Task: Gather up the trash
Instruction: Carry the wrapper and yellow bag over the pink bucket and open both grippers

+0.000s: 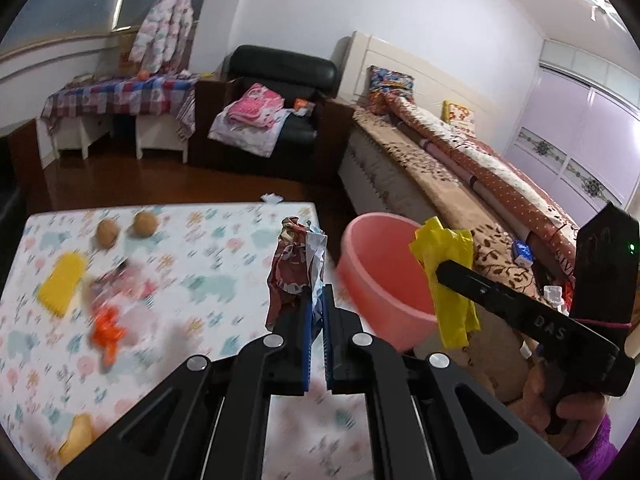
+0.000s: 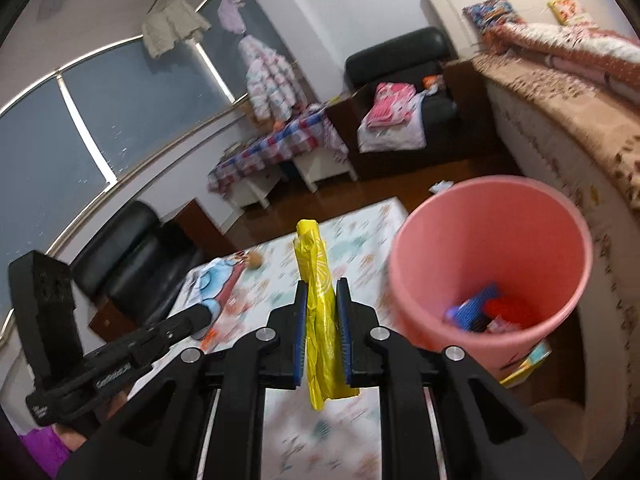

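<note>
A crumpled red and white foil wrapper stands pinched in the left tool above the right edge of the surface, while a limp, crinkled yellow plastic bag hangs clamped in the right tool. Both are raised near the round pink bucket, which stands just off the surface's right edge beside the bed and holds a few bits of trash. Its wide mouth lies open just right of both tools, which point forward and slightly down.

- White walls are standing around a dark wood floor.
- A black armchair is sitting by the bed, with pink clothes lying on it.
- A big curved window is looking dark.
- A checked cloth is covering a low white table.
</note>
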`<move>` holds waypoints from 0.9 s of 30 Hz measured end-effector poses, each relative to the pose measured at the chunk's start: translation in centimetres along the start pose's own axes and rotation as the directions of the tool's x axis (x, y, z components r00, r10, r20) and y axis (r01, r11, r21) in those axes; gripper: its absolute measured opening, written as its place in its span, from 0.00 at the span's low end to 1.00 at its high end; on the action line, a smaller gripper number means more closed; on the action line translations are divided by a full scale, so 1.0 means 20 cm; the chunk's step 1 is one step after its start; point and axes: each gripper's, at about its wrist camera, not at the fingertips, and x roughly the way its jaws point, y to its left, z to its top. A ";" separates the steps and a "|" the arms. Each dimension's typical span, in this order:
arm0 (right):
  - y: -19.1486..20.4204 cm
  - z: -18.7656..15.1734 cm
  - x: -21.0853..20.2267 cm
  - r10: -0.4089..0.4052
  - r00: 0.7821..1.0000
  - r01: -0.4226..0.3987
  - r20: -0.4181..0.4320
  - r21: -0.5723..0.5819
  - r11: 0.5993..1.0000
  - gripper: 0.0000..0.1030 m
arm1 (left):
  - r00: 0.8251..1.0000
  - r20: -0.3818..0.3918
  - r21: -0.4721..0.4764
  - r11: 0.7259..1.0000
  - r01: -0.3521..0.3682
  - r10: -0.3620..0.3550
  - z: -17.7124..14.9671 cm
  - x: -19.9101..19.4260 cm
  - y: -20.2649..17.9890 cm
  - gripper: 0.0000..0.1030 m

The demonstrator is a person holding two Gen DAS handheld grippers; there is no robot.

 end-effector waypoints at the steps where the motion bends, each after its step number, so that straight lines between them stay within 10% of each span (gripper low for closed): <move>1: -0.02 0.02 0.00 -0.019 1.000 0.019 0.012 -0.004 1.000 0.14 | 1.000 0.003 0.006 1.000 0.011 -0.011 0.02 0.03 -0.03 0.04; 11: -0.28 0.18 0.01 -0.216 0.973 0.215 0.078 0.018 0.976 0.14 | 0.996 -0.035 0.063 0.995 0.079 -0.077 0.14 0.35 -0.33 0.04; 27: -0.69 0.23 0.11 -0.307 0.951 0.303 0.026 0.108 0.947 0.14 | 0.985 -0.144 0.085 0.991 0.104 -0.091 0.14 0.78 -0.54 0.04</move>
